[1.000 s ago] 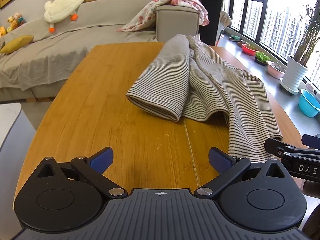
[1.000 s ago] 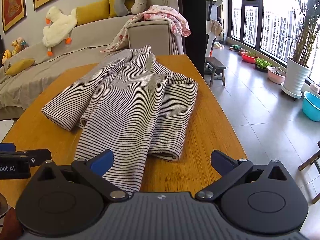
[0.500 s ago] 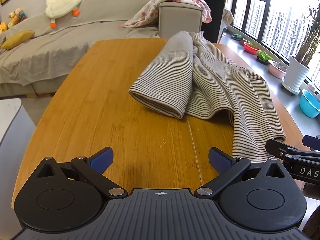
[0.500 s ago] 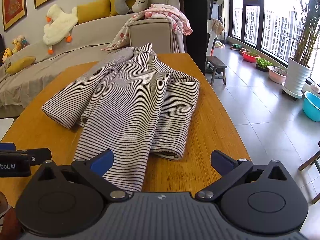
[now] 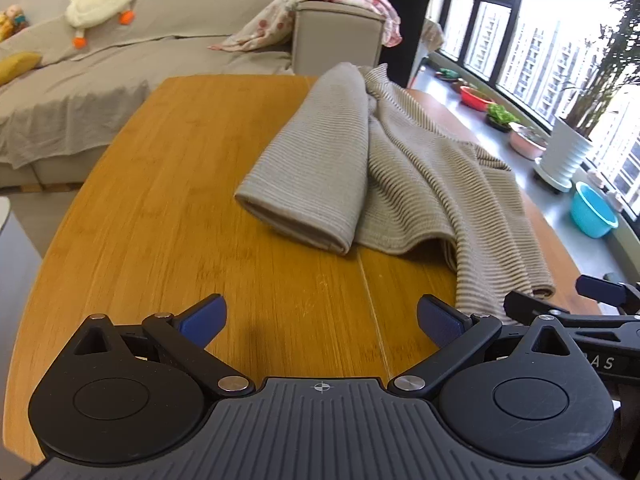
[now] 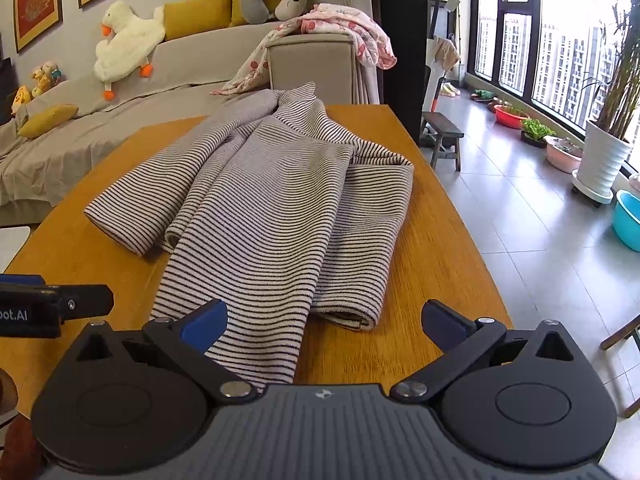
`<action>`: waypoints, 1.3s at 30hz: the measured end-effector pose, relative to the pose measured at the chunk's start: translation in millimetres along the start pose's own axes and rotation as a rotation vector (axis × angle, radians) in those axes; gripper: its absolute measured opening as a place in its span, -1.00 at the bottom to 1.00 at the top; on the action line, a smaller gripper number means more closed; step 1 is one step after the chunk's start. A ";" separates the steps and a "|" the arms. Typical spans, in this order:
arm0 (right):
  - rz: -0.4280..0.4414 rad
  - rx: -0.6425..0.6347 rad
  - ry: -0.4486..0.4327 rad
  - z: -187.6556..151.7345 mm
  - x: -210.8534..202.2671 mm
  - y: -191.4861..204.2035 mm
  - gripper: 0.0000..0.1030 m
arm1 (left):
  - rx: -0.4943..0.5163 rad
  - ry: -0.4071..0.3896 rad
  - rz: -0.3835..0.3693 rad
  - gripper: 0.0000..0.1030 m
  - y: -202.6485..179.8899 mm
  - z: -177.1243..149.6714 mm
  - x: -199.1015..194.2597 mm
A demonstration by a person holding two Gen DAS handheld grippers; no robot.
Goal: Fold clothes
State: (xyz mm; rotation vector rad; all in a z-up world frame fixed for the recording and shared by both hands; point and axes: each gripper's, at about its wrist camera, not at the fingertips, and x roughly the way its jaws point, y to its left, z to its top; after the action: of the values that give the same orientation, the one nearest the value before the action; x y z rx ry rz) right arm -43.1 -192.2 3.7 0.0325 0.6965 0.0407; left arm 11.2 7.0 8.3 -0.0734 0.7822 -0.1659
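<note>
2 grippers sit low in their views with jaws spread wide and nothing between the blue pads. The left gripper (image 5: pixel 320 316) hovers over bare wood of the table (image 5: pixel 168 200), short of the striped garment (image 5: pixel 400 168), which lies in the centre and right of that frame; its rolled sleeve end points toward the lower middle. In the right wrist view, the right gripper (image 6: pixel 324 316) is at the near hem: the striped garment (image 6: pixel 272 216) fills the centre of the frame and its lower edge runs under the left blue pad (image 6: pixel 206 320), though contact cannot be judged. The right half is folded over onto itself, leaving a doubled edge at lower centre.

Beyond the table, in the upper left of the right view, a grey sofa (image 6: pixel 120 120) carries a white duck plush (image 6: pixel 128 44) and yellow cushions (image 6: pixel 196 16). A pink patterned blanket (image 6: pixel 340 28) drapes over the sofa arm at upper centre. On the right edge stand a white plant pot (image 6: pixel 604 160) and a turquoise basin (image 6: pixel 628 220) on the tiled floor by the windows.
</note>
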 end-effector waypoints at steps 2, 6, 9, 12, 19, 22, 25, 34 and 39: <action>0.005 -0.016 -0.031 5.7 -0.7 -1.4 1.00 | 0.007 -0.034 -0.050 1.00 8.7 18.7 2.4; 0.054 -0.019 -0.126 34.5 12.6 -12.4 1.00 | -0.022 -0.108 -0.175 1.00 25.6 66.2 32.4; 0.105 0.038 -0.175 63.1 40.8 -22.5 1.00 | 0.018 -0.103 -0.243 1.00 27.2 97.9 69.0; 0.170 0.087 -0.230 91.8 72.1 -25.9 1.00 | 0.041 -0.071 -0.244 1.00 26.1 121.7 102.5; 0.394 0.311 -0.230 113.8 147.9 -28.6 1.00 | -0.035 0.085 -0.301 1.00 44.8 141.1 157.3; 0.493 0.371 -0.178 106.1 164.0 -37.1 1.00 | -0.034 0.145 -0.331 0.93 47.6 142.9 168.8; 0.601 0.426 -0.123 104.7 181.8 -48.8 1.00 | 0.016 0.176 -0.272 0.16 42.4 144.3 174.1; 0.797 0.263 0.019 90.0 167.5 -32.3 1.00 | 0.087 0.051 -0.064 -0.70 85.0 151.0 109.4; 0.852 0.139 0.077 70.3 129.3 -31.2 1.00 | 0.036 -0.070 0.174 -0.71 155.6 185.5 74.0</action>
State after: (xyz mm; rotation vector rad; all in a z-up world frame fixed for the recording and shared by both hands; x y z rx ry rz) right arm 102.0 -218.2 -26.6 0.4622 0.7205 0.8139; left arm 212.8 148.0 68.4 0.0225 0.7118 -0.0122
